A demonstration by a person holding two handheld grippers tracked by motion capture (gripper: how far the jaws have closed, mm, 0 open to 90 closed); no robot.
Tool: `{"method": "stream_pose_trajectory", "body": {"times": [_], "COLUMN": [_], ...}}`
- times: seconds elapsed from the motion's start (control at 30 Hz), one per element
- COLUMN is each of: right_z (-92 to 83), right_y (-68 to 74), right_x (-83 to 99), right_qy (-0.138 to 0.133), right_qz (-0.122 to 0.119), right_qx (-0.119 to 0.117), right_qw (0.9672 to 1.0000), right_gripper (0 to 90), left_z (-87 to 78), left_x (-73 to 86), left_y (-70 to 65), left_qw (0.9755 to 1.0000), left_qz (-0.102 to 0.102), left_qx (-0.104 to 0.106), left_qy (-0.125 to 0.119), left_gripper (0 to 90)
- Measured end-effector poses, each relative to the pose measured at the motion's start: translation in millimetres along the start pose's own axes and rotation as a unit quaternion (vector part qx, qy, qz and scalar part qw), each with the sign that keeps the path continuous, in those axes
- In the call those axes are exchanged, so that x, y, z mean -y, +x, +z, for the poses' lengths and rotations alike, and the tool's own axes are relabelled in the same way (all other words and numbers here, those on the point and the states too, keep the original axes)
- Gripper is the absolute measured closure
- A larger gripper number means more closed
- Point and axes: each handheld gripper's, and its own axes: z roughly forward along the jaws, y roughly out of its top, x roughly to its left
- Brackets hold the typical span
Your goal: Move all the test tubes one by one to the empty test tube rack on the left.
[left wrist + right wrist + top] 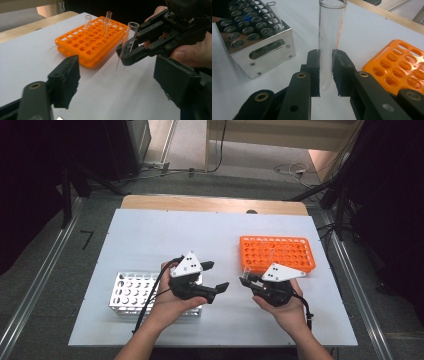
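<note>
My right gripper (246,281) (326,72) is shut on a clear glass test tube (331,27) (246,270), held upright a little above the white table. From the left gripper view, that tube (130,35) hangs between the right gripper's (127,53) black pads, just in front of an orange tube rack (75,53) (277,252). My left gripper (218,276) (116,83) points at the tube from the left, jaws open and apart from it. A silver metal rack (127,292) (269,47) stands under the left hand.
Three more clear tubes (87,22) stand in the orange rack (402,72). One tube (273,11) stands in the metal rack. The white board (175,235) lies on a wooden table with a bare strip (215,204) along the far edge.
</note>
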Motion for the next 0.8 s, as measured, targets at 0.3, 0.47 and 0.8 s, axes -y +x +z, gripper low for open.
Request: {"method": "stream_pose_trajectory", "body": {"times": [0.3, 0.47, 0.8], "right_z": [14.3, 21.8, 25.1], "right_y": [20.0, 30.2, 37.7], "right_x": [-3.2, -4.2, -4.9], "right_qy": [0.021, 0.032, 0.040], "right_qz": [-0.039, -0.062, -0.082], "right_qx": [-0.005, -0.007, -0.011], "right_qw": [0.9990, 0.9975, 0.9958], "right_gripper": [74.2, 74.2, 74.2], "left_z": [10.2, 13.5, 18.4], "left_x": [-0.6, 0.7, 3.1], "left_y": [-8.8, -10.9, -13.6], "left_qw": [0.9998, 0.9996, 0.9990], "left_qz": [0.006, 0.010, 0.022], "left_qx": [0.004, 0.011, 0.004], "left_qy": [0.019, 0.024, 0.038], "left_gripper": [41.6, 52.5, 71.5]}}
